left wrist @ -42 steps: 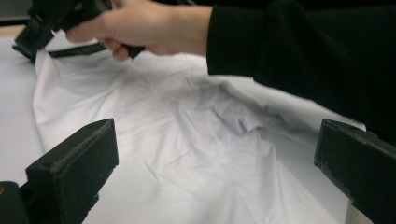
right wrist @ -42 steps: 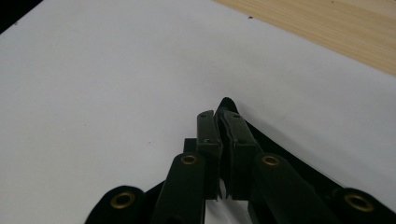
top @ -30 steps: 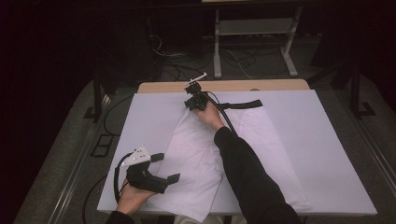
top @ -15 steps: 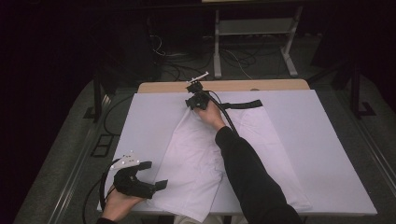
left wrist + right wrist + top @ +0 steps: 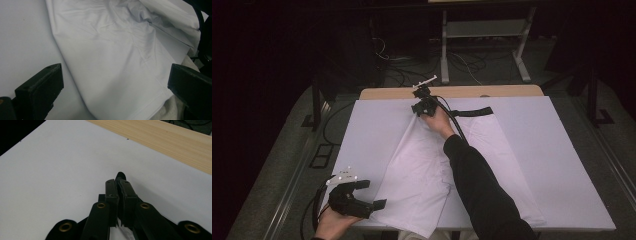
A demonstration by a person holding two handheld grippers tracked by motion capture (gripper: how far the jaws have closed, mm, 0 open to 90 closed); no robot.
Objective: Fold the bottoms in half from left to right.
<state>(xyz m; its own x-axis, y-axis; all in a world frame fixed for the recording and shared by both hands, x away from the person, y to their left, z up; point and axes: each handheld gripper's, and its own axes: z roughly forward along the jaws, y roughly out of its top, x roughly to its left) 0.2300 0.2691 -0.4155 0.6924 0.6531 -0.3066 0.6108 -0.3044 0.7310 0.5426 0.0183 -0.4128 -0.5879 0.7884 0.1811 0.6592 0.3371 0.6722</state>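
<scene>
**Far end pinned, near hem not yet gripped**

At the far edge of the counter (image 5: 362, 130), our right gripper (image 5: 424, 106) has its jaws pressed together. In the right gripper view a dark sliver sits between the pads (image 5: 120, 192), with a scrap of white cloth at their base. We read that as a pinch on the top edge of the white garment (image 5: 422, 175), near its black band (image 5: 472, 112); what exactly is clamped we can't confirm.

Garment position: lying lengthwise down the middle of the white counter cover, far end under the right hand, near end running to the front edge and drooping slightly over it. It looks like pale shorts or trousers. The left half is fairly flat, with a creased bunch toward the middle. The black sleeve (image 5: 482, 195) hides part of the right half.

Our left gripper (image 5: 379, 204) sits at the near left corner, just off the garment's side edge. Its jaws are wide apart and nothing is in them. The left gripper view puts the hemmed corner (image 5: 150, 105) between the two jaws but not touching either.

Progress, as we judge it:
- done: garment laid out, far end anchored
- left: take the near hem with the left gripper
- left: pull out the centre creases
- left: any fold, none started

Early stage, roughly a third in at best.
</scene>
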